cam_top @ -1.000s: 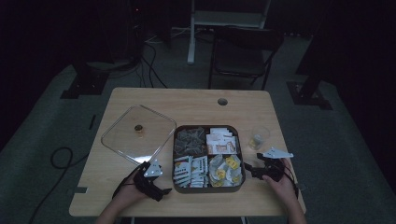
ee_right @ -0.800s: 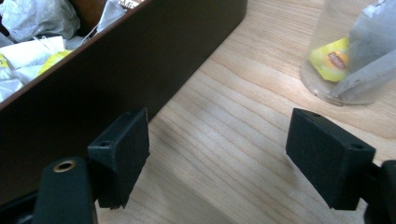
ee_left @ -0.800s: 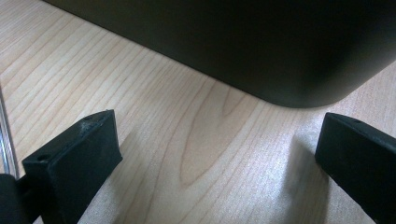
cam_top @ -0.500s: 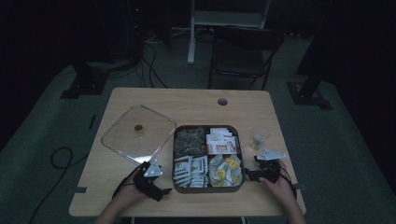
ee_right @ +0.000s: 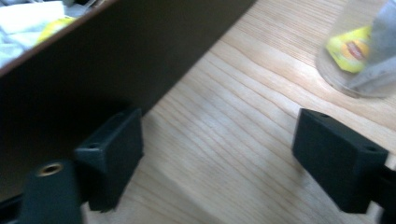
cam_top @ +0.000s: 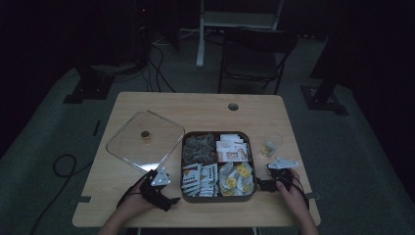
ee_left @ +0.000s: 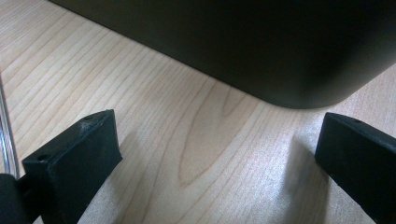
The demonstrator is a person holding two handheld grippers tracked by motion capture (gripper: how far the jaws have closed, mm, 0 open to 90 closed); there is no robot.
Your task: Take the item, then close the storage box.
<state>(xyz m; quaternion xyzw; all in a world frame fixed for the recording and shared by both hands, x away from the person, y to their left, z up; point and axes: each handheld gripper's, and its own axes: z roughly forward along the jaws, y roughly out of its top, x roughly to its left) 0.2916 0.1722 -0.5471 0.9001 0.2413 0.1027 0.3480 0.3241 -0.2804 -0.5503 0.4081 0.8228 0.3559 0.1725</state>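
A dark square tray [cam_top: 184,169] with four compartments of packets and tea bags sits mid-table. In the high view my left gripper [cam_top: 171,198] rests on the table by the tray's near left corner. Its own view shows the left gripper [ee_left: 215,158] open over bare wood, with the tray corner [ee_left: 261,51] just ahead. My right gripper [cam_top: 266,182] lies beside the tray's right wall. In its own view the right gripper [ee_right: 219,154] is open and holds nothing, one jaw close to the tray wall [ee_right: 93,70]. A clear glass [ee_right: 359,46] holding a yellow tea bag stands ahead.
A clear square lid [cam_top: 144,139] with a small knob lies left of the tray. The glass [cam_top: 270,143] stands right of the tray's far half. The table's near edge [cam_top: 195,223] is close to both hands. A chair [cam_top: 254,54] stands beyond the table.
My right gripper has shifted a little left, closer to the tray's right wall. The left gripper has stayed where it was.
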